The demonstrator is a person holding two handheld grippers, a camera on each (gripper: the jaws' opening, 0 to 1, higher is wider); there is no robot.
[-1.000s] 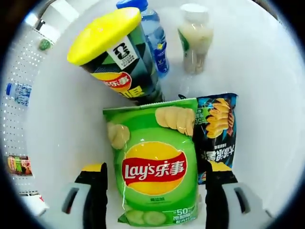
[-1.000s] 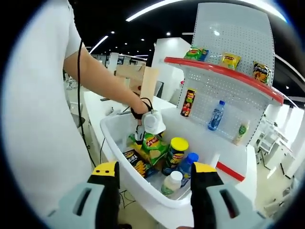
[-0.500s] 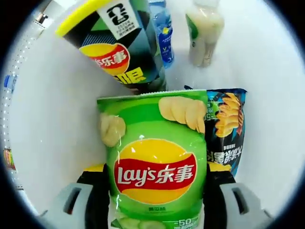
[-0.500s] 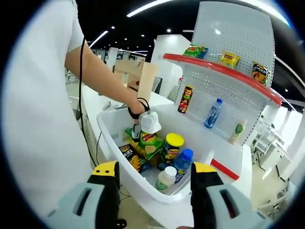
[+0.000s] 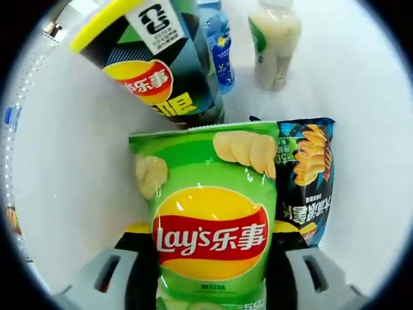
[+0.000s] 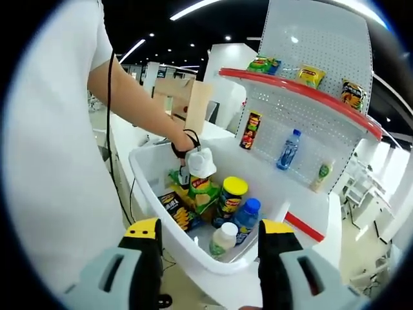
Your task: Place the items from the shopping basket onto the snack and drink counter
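In the left gripper view a green Lay's chip bag (image 5: 210, 219) stands upright between my left gripper's (image 5: 213, 234) jaws, which press against its two sides. Behind it leans a yellow-lidded chip canister (image 5: 155, 58), with a blue-capped bottle (image 5: 219, 45) and a milky bottle (image 5: 274, 42) further back. A dark chip bag (image 5: 306, 174) lies to the right. All sit in the white basket (image 5: 71, 161). In the right gripper view my right gripper (image 6: 210, 227) hangs open and empty over the basket's near rim (image 6: 155, 194), while the left gripper (image 6: 200, 165) reaches down onto the green bag (image 6: 201, 188).
The counter stands behind the basket: a red-edged shelf (image 6: 297, 90) with snack bags on top and a pegboard (image 6: 303, 45). Below it stand a chip can (image 6: 251, 131), a water bottle (image 6: 287, 150) and a pale bottle (image 6: 321, 175). A person's arm (image 6: 135, 97) crosses on the left.
My left gripper has moved in on the green bag and its jaws have narrowed onto the bag's sides. The right gripper stays open, its view barely shifted.
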